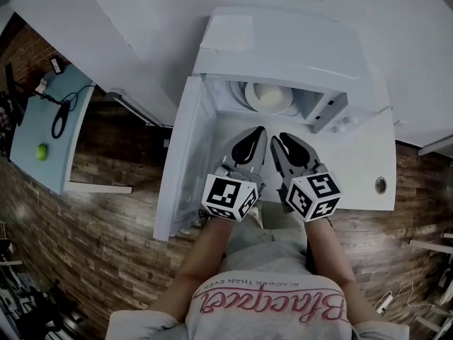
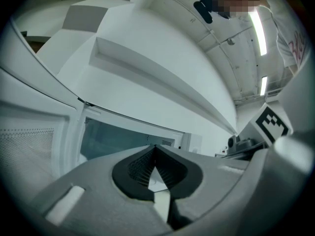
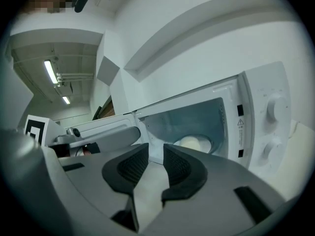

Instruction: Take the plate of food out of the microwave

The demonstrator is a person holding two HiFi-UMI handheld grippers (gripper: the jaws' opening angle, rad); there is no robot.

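**A:** Where is the plate of food [image 1: 267,98]?
**B:** Inside the open white boxy microwave [image 1: 283,48]: a smooth pale dome on a round plate.
**A:** And the fingers [image 3: 179,167]?
**B:** Ribbed and black. The left gripper [image 2: 155,149] is clenched on nothing. The right gripper [image 3: 155,150] is released, slightly parted and empty.

Head cam overhead, other 2 face microwave [image 1: 283,44]

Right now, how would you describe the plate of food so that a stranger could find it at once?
Start at the white microwave on the counter, its door swung open to the left. Look into its cavity: the plate lies there, round and white, carrying a pale mound of food. It is the only thing seen inside.
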